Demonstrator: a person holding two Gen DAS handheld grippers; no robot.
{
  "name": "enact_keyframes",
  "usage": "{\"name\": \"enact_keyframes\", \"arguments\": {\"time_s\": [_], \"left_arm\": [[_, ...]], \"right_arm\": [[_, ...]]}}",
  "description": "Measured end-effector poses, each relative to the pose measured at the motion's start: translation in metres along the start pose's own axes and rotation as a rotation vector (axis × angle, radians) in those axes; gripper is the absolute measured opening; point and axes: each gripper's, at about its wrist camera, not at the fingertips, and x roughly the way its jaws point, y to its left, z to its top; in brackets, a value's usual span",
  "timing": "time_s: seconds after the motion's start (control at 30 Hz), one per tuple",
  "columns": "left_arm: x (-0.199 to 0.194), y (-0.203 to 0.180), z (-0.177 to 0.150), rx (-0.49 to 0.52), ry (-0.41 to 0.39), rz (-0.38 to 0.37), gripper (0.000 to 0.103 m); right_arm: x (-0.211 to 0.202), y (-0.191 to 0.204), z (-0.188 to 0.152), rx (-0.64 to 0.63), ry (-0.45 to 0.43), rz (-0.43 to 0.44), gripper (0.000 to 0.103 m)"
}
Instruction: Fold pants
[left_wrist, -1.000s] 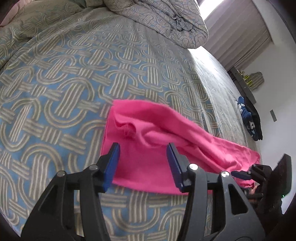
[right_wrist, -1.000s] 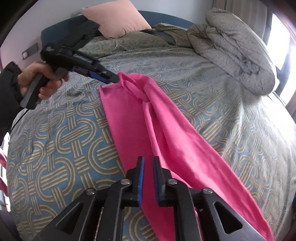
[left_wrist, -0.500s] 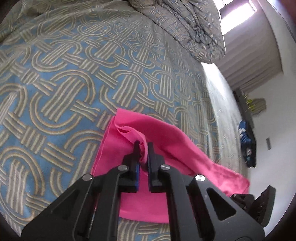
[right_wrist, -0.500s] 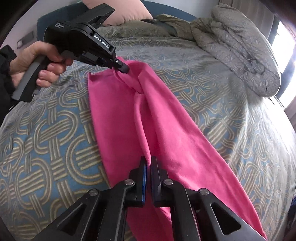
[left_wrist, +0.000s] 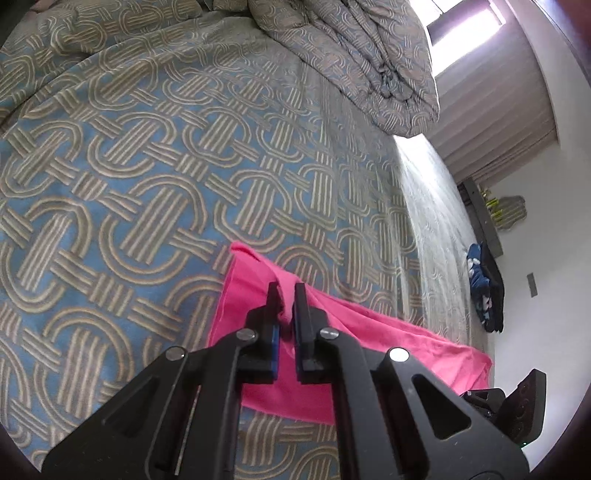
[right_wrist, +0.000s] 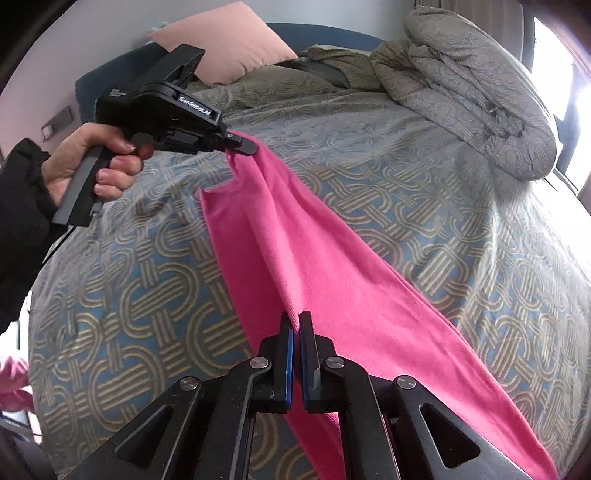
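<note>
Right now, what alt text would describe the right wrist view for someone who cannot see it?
Two black tongs pinch bright pink pants above a patterned bedspread: the right tongs near the camera, the left tongs, held in a hand, at the far end. A rumpled duvet lies behind.

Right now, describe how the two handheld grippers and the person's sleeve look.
Both are matte black. The right gripper has two flat parallel fingers with blue pads on angular arms with triangular cutouts and silver pivot screws. The left gripper matches it; in the right wrist view its boxy body bears white lettering above a grey pistol handle. The hand on it emerges from a black sleeve.
</note>
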Motion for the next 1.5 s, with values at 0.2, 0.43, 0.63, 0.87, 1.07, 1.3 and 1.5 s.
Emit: {"name": "enact_keyframes", "arguments": {"time_s": [0.2,0.43,0.63,0.87,1.07,1.3,1.5], "left_arm": [[0.009,0.018,-0.010,0.012,0.057,0.096,0.019],[-0.013,0.038,-0.017,0.020,0.026,0.149,0.051],[-0.032,0.035,-0.012,0.035,-0.020,0.162,0.051],[-0.016,-0.010,-0.021,0.089,-0.006,0.024,0.049],[0.022,-0.058,-0.059,0.199,0.070,-0.031,0.043],[0.031,-0.036,-0.060,0.174,0.054,0.112,0.008],[0.010,-0.065,-0.066,0.232,0.011,0.196,0.045]], "right_arm": [[0.015,0.008,-0.010,-0.023,0.034,-0.007,0.006],[0.015,0.024,-0.023,-0.031,-0.001,-0.014,0.048],[-0.005,0.022,-0.024,0.028,-0.072,0.018,0.063],[-0.031,-0.004,-0.024,0.174,-0.132,-0.076,0.016],[-0.079,-0.060,-0.082,0.464,-0.132,-0.143,0.004],[-0.109,-0.089,-0.183,0.639,-0.029,-0.206,0.004],[-0.158,-0.095,-0.229,0.738,-0.103,-0.186,0.005]]}}
